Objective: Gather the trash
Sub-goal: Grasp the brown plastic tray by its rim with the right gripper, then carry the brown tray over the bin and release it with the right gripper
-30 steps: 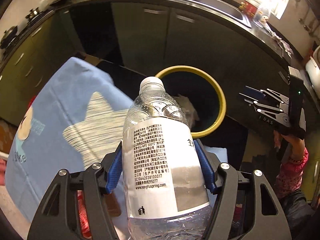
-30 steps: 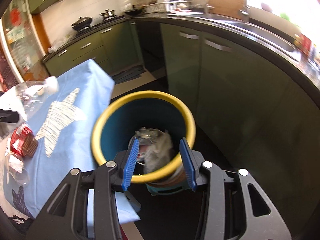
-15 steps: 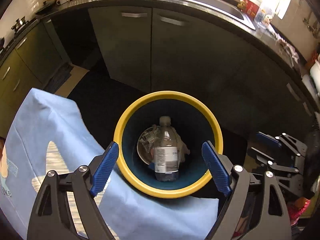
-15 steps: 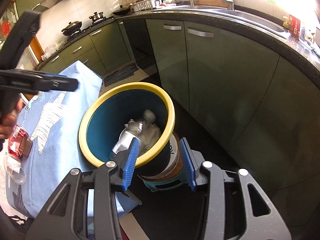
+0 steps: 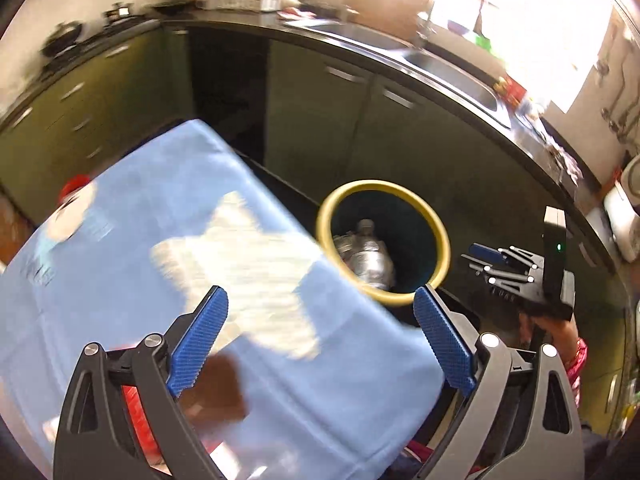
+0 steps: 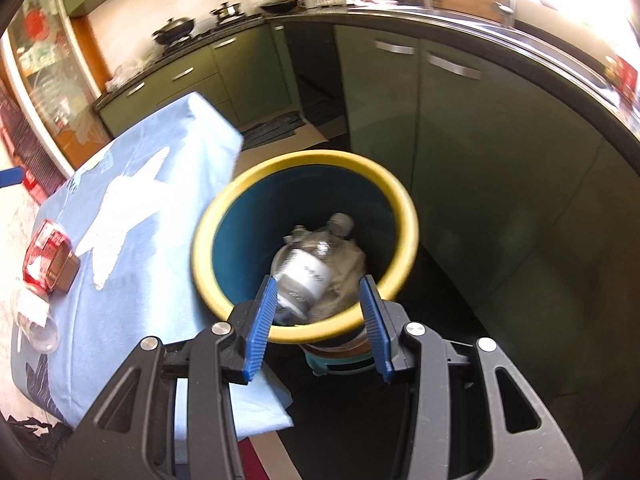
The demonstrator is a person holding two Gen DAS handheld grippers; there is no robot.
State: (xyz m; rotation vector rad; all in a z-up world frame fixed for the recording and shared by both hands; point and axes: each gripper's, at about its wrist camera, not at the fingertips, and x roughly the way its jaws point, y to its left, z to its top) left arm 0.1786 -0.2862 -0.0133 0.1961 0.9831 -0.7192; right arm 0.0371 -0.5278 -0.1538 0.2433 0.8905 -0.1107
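A blue bin with a yellow rim (image 5: pixel 440 236) (image 6: pixel 408 220) stands on the dark floor beside the table. A clear plastic bottle (image 5: pixel 370 258) (image 6: pixel 308 268) lies inside it on crumpled paper. My left gripper (image 5: pixel 320 340) is open and empty above the blue tablecloth (image 5: pixel 140 240). My right gripper (image 6: pixel 320 320) is open and empty, just above the bin's near rim; it also shows in the left wrist view (image 5: pixel 504 272). A red wrapper with a brown part (image 6: pixel 50 256) and a clear plastic cup (image 6: pixel 38 320) lie on the cloth.
Green kitchen cabinets (image 6: pixel 460 128) and a dark counter with a sink (image 5: pixel 440 64) curve behind the bin. The cloth-covered table (image 6: pixel 152 208) is left of the bin. A red and brown item (image 5: pixel 216 384) lies blurred under my left gripper.
My left gripper held the bottle, opened over the bin and dropped it in. It has since pulled back over the tablecloth. The right gripper stayed by the bin.
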